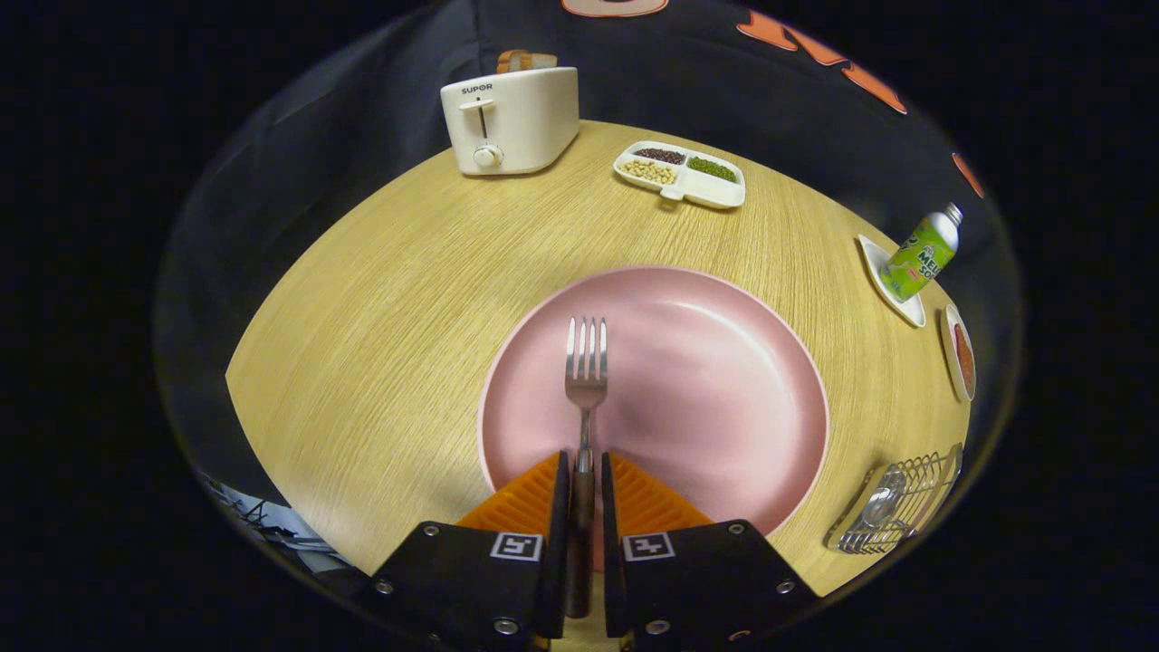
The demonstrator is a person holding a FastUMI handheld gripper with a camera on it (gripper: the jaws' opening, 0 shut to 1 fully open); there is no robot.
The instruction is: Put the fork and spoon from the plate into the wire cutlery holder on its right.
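Gripper view: the hand-held gripper is clenched on the fork handle over the plate. Fork step underway; next, carry it right to the wire cutlery holder, seemingly holding the spoon.

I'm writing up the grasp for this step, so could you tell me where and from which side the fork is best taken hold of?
By its dark handle, from the near rim of the pink plate. The fork lies flat, tines pointing away, and the handle runs back off the rim in line with the gripper, whose fingers already sit closed on either side of it.
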